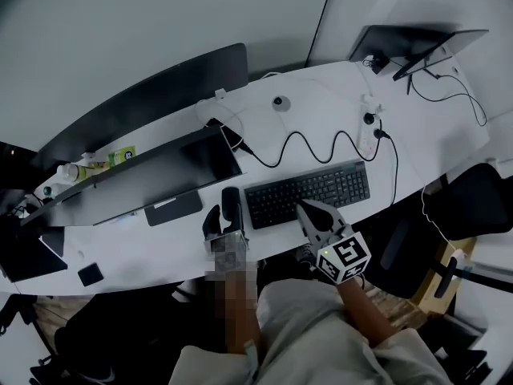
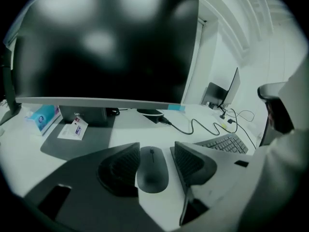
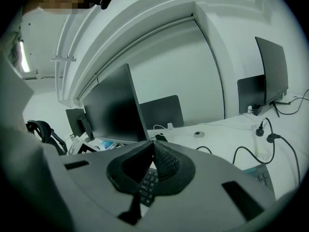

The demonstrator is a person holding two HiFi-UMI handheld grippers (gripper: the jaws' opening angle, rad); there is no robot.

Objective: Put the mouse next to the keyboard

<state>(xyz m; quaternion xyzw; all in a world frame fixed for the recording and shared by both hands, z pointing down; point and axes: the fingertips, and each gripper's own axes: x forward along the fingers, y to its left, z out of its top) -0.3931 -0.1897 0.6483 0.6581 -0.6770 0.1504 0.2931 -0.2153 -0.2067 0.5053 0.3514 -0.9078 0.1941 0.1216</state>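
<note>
A black mouse [image 1: 231, 200] lies flat on the white desk [image 1: 321, 103], just left of the black keyboard [image 1: 307, 192]. My left gripper [image 1: 226, 214] is open around it. In the left gripper view the mouse [image 2: 152, 169] rests between the pads: the left pad sits at its edge, and a strip of desk shows between it and the right pad. The keyboard [image 2: 226, 142] shows at right. My right gripper [image 1: 308, 212] is shut on nothing and hovers over the keyboard's front edge. In the right gripper view the jaws [image 3: 153, 147] are pressed together, with keys [image 3: 147, 183] below.
A wide monitor [image 1: 156, 175] stands behind the mouse, its base [image 1: 174, 207] to the left. A wavy black cable [image 1: 313, 147] runs to a power strip [image 1: 369, 131]. A small black device [image 1: 90, 275] lies at the near left. A chair [image 1: 473, 203] stands on the right.
</note>
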